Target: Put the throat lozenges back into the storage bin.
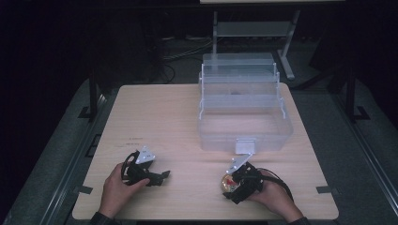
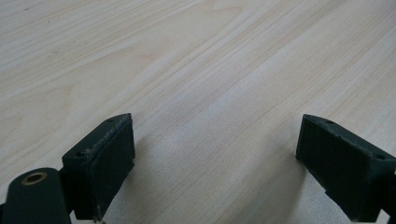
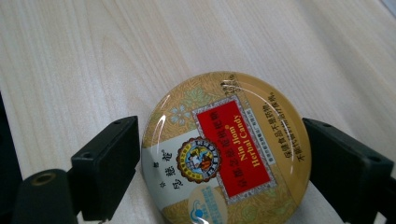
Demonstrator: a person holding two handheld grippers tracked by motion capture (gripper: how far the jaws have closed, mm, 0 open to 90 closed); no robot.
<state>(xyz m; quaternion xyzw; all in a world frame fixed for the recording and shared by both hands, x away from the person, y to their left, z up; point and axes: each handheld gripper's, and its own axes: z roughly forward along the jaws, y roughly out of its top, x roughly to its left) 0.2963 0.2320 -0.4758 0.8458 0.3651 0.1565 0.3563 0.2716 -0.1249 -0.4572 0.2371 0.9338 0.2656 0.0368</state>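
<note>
A round gold candy tin [image 3: 233,116] with a red label lies flat on the wooden table [image 1: 159,117], near the front edge at the right. My right gripper [image 3: 222,144] reaches down around it, and both black pads touch its rim on opposite sides. From above, the tin [image 1: 227,182] peeks out beside the right gripper [image 1: 233,183], which a hand holds. At the front left, my left gripper [image 1: 163,176] rests low over bare wood. Its jaws stand wide apart with nothing between them, as the left gripper [image 2: 215,149] view also makes plain.
A large clear plastic storage box [image 1: 244,136] with its lid tipped back stands on the far right half of the table, its front latch [image 1: 245,146] just beyond the right gripper. A table frame and cables lie on the dark floor behind.
</note>
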